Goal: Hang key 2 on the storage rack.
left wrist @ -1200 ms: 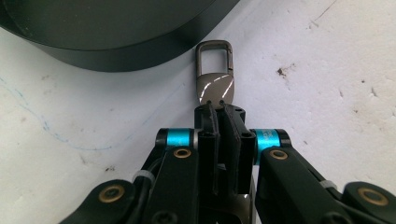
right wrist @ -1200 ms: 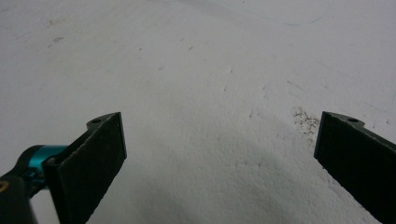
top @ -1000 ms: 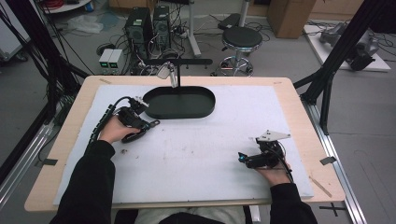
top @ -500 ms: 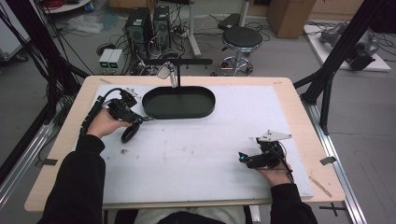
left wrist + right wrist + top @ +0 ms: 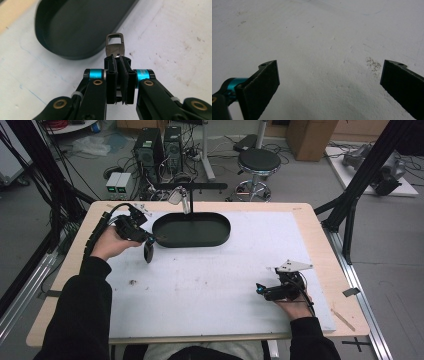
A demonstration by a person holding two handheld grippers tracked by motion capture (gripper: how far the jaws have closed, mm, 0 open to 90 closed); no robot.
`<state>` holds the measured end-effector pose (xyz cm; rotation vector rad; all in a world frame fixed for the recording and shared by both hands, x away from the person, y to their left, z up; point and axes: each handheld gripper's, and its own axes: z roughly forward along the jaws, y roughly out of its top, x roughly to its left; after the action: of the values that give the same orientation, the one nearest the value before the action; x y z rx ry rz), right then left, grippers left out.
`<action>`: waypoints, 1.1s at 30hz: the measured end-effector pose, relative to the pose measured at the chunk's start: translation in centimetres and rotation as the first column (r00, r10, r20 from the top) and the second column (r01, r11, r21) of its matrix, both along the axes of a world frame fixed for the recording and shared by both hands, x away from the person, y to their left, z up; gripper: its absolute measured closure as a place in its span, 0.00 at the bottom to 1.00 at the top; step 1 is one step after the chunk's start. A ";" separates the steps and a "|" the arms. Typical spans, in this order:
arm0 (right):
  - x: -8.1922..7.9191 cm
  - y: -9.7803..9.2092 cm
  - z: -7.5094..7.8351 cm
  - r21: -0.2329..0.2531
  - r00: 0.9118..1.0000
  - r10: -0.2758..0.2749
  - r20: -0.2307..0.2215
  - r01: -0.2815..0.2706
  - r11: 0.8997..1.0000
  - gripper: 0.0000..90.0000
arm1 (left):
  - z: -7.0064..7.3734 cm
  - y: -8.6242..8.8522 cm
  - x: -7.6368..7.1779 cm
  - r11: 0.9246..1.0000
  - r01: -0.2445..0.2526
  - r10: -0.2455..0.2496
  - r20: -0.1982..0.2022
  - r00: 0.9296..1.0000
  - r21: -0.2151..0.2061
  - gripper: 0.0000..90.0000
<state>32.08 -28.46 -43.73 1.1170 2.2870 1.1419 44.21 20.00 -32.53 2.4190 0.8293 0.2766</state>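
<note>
My left gripper (image 5: 117, 75) has its jaws pressed together on a small metal tag (image 5: 114, 46), something like a zipper pull with a rectangular loop at its far end, and only the near edge of that tag sits between my pads. That thin bite is my first worry: the metal is smooth and flat, most of it sticks out past my fingertips, and a quick turn of the hand could let it pivot or slide free onto the white mat (image 5: 175, 37) just below. In the high view a dark teardrop-shaped piece (image 5: 148, 253) hangs beneath the same gripper (image 5: 150, 238); I cannot tell how it joins the tag, but its weight swinging under the jaws would pull on that small hold. Just beyond my fingertips and off to one side lies the black oval tray (image 5: 75, 25), its near rim close to the tag. If I carry the tag forward too low, the hanging piece could catch that rim and be tugged out of my grip, or nudge the tray across the mat. If I let go too soon, the piece would land on the mat short of the tray. My right gripper (image 5: 329, 82) rests well apart from all this, jaws wide apart over bare mat, holding nothing, so it cannot steady the tray from where it sits.
</note>
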 end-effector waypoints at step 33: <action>-0.1 -0.4 -0.2 -0.006 1.000 -0.009 -0.001 0.009 1.000 0.02 | 4.4 1.2 1.6 0.988 -0.107 0.128 0.193 0.973 -0.116 0.94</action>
<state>31.96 -28.82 -43.91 1.1242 2.2825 1.1309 45.86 21.15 -28.16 2.2058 0.8743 0.5008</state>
